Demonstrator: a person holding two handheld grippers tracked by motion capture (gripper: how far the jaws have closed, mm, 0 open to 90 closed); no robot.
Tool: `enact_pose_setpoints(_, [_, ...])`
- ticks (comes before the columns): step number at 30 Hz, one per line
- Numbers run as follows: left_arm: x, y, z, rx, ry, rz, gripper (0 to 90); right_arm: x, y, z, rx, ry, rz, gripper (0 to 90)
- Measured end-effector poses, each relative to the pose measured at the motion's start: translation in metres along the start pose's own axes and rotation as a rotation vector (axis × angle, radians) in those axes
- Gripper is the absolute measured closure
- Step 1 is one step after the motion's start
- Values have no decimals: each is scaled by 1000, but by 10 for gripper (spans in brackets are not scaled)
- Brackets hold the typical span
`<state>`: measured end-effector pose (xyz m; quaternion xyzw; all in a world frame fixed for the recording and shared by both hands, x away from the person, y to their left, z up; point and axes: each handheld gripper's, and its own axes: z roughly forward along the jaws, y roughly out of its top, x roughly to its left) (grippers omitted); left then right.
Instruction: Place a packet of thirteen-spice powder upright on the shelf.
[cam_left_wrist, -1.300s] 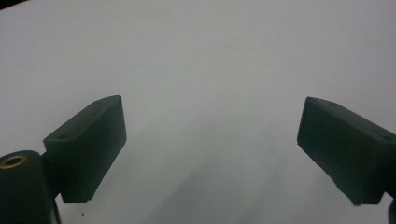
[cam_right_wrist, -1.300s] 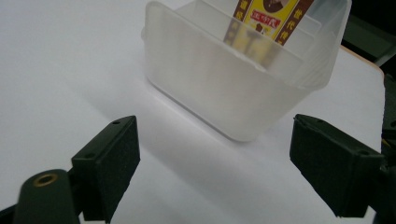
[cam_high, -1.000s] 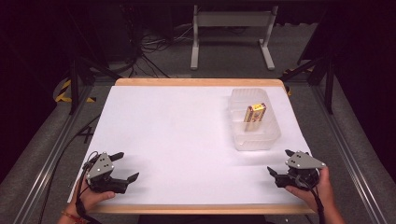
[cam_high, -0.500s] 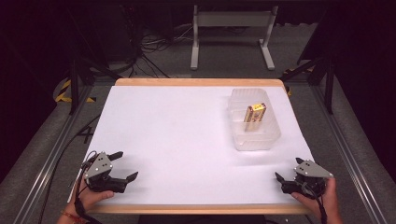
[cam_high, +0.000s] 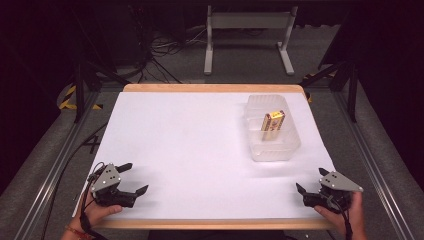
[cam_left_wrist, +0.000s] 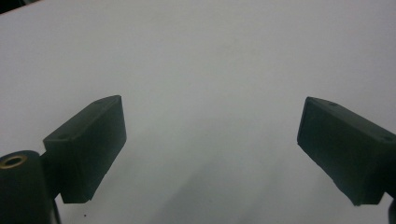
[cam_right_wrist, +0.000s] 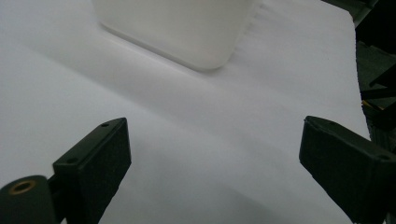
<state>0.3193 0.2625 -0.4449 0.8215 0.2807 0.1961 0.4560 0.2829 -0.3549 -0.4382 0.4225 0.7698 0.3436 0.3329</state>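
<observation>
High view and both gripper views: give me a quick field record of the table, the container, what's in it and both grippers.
table: white top, wooden edge along the near and far sides
container: translucent plastic tub, far right part of the table, upright, no lid seen
contents: one yellow and brown packet, leaning inside the tub
left gripper: near left corner, jaws open, holding nothing
right gripper: near right corner, jaws open, holding nothing, aimed toward the tub
contact: neither gripper touches the tub
</observation>
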Motion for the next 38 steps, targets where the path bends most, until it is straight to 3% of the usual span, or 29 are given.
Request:
enact_pose_setpoints(17, [1, 0, -1, -1, 5, -7, 87, 0, 1, -1, -10, -4, -1, 97])
enact_pose_setpoints(23, [1, 0, -1, 2, 3, -3, 87, -3, 2, -3, -26, 5, 31, 97])
enact_pose_setpoints(32, [2, 2, -5, -22, -2, 1, 87, -4, 4, -4, -17, -49, 42, 97])
enact_pose_setpoints(38, [3, 2, -5, -25, 2, -11, 88, -3, 3, -4, -20, -18, 40, 101])
